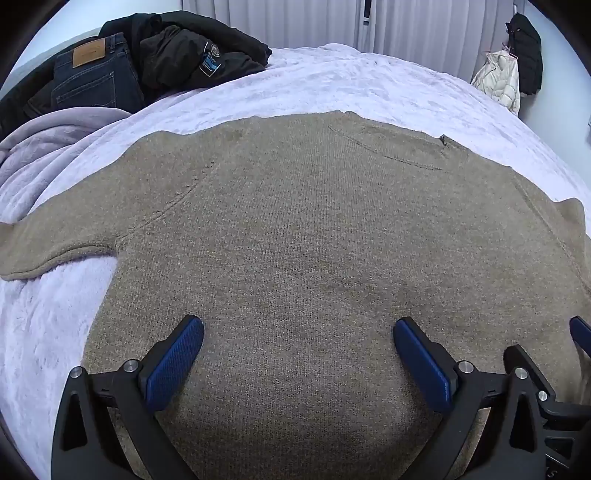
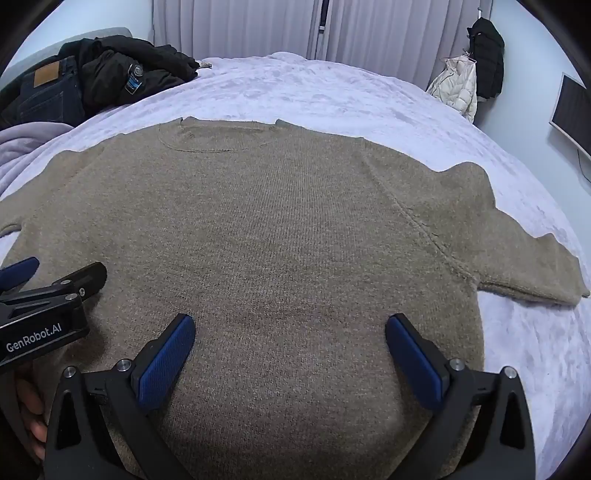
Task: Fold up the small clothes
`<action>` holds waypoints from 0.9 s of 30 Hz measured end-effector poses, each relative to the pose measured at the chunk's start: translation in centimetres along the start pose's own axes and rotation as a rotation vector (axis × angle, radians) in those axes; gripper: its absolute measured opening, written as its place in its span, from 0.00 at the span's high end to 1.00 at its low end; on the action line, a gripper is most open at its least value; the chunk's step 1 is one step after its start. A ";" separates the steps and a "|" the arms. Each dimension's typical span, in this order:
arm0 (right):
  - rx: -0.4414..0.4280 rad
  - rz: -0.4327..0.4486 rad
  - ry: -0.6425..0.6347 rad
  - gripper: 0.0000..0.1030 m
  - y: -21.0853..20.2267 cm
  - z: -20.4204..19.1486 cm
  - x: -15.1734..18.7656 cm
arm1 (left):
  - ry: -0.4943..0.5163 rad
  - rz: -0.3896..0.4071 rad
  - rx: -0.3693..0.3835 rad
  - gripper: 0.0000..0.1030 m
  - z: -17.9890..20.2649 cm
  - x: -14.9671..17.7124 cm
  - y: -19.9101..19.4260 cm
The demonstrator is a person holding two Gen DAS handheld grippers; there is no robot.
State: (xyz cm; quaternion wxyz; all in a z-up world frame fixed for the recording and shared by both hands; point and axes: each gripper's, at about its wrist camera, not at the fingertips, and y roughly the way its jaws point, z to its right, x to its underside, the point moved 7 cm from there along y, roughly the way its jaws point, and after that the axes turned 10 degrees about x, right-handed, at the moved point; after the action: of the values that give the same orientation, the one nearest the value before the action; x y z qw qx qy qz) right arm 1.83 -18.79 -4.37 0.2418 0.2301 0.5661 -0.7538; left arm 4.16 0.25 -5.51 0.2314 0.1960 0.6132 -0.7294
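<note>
Left wrist: jeans (image 1: 94, 70) (beside jacket (image 1: 184, 48)) beyond sweater (image 1: 314, 240).

A pale lilac plush blanket (image 1: 332, 85) is covering the bed, and a bunched grey-lilac throw (image 1: 44, 147) is lying rumpled at its left edge. Beyond the throw, folded dark blue jeans (image 1: 92, 81) with a tan leather patch are resting against a heap of black jackets (image 1: 192, 48), one showing a small blue label. White curtains (image 2: 236, 26) are hanging along the far wall. At the far right, a cream puffer coat (image 2: 456, 88) and a black coat (image 2: 485, 55) are hanging side by side, touching. A dark flat screen (image 2: 570, 114) is sitting on the right-hand wall.
</note>
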 end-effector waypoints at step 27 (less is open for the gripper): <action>0.001 -0.005 -0.003 0.00 0.0 -0.1 0.0 | 0.028 0.013 -0.048 0.00 0.5 0.2 -0.1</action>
State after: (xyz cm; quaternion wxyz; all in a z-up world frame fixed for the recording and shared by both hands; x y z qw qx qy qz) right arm 1.86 -18.71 -4.35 0.2406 0.2279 0.5660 -0.7549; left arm 3.96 -0.23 -5.48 0.2324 0.2045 0.6325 -0.7100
